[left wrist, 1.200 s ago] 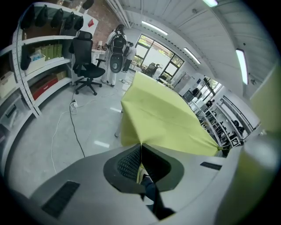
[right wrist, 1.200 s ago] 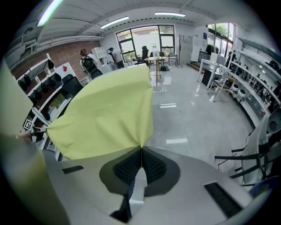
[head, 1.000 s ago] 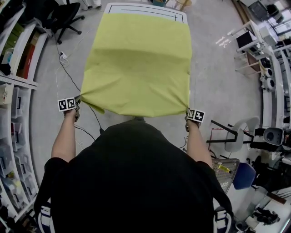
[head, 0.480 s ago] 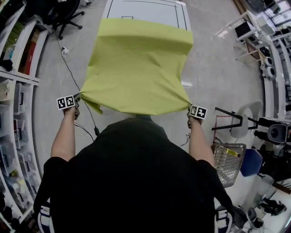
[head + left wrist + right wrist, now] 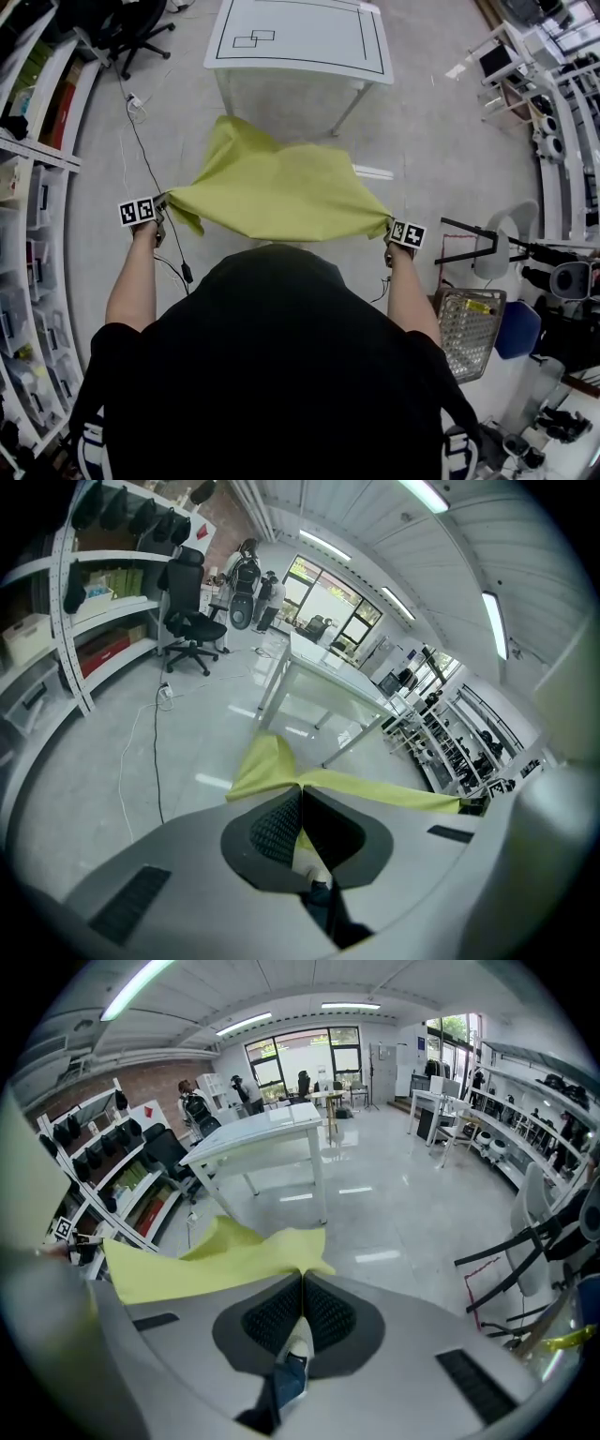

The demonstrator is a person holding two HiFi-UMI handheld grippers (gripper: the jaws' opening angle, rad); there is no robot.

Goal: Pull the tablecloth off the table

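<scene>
The yellow-green tablecloth (image 5: 277, 190) hangs in the air between my two grippers, clear of the white table (image 5: 300, 37), its far edge drooping toward the floor. My left gripper (image 5: 161, 202) is shut on the cloth's left corner, and in the left gripper view the tablecloth (image 5: 272, 766) runs out from the closed left gripper (image 5: 300, 791). My right gripper (image 5: 388, 227) is shut on the right corner; in the right gripper view the tablecloth (image 5: 216, 1255) spreads leftward from the closed right gripper (image 5: 302, 1277). The table top (image 5: 258, 1133) is bare, with black lines drawn on it.
Shelving (image 5: 33, 187) lines the left side, with a black office chair (image 5: 131, 33) at the back left. A cable (image 5: 141, 141) trails over the floor. On the right stand a wire basket (image 5: 469, 333), a blue stool (image 5: 517, 330) and racks of equipment (image 5: 553, 131).
The tablecloth has slid off the table toward me; it covered most of the top before and now hangs free between the grippers. The bare top has come into sight.
</scene>
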